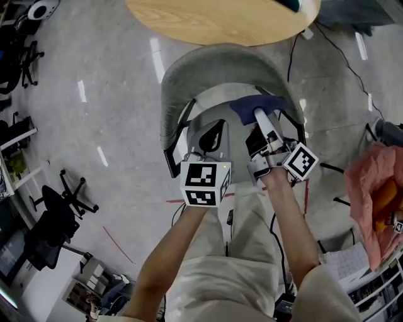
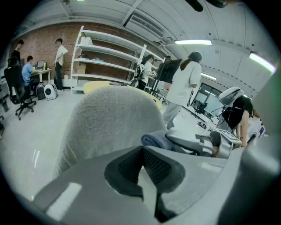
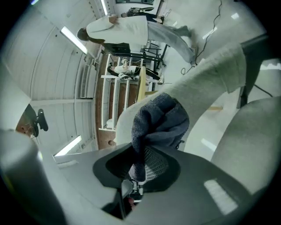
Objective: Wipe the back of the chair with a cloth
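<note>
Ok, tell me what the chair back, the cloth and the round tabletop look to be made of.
Chair back: grey woven upholstery, matte, with a visible speckled weave. Cloth: dark blue knit or terry textile, soft; it folds and shows loops. Tabletop: light wood or wood-look laminate, smooth, faint grain.

I am in an open lab-like office: a brick wall [image 2: 41,41], white metal shelves [image 2: 109,59], people [image 2: 29,68] working at desks, rolling office chairs [image 1: 60,214], and cables [image 1: 340,56] trailing across a polished grey floor [image 1: 113,100].
</note>
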`<state>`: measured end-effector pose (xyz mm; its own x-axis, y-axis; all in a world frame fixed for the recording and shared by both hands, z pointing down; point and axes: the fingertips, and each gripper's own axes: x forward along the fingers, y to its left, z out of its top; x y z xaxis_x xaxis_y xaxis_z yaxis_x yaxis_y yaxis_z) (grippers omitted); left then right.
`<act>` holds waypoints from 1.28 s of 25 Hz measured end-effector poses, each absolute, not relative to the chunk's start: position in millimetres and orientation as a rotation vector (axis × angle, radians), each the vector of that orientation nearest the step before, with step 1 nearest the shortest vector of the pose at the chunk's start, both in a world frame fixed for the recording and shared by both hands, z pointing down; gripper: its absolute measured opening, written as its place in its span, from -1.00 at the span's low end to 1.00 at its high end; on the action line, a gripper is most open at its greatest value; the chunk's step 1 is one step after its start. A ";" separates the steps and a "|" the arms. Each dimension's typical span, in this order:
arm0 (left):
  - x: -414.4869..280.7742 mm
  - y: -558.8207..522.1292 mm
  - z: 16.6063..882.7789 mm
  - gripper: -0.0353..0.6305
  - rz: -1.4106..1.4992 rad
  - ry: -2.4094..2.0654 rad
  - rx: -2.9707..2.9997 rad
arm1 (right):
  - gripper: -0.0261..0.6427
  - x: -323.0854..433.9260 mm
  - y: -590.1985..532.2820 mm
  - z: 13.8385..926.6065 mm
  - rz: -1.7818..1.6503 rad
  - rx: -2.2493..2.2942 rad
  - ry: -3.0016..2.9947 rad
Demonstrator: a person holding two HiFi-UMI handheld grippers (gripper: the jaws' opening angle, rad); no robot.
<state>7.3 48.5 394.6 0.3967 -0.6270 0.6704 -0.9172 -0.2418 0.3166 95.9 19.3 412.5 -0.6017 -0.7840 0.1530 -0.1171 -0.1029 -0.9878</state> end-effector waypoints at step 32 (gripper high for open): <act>11.0 21.7 442.9 -0.89 0.642 -1.249 1.934 | -0.69 89.4 -18.4 580.5 -1.947 -1.243 1.595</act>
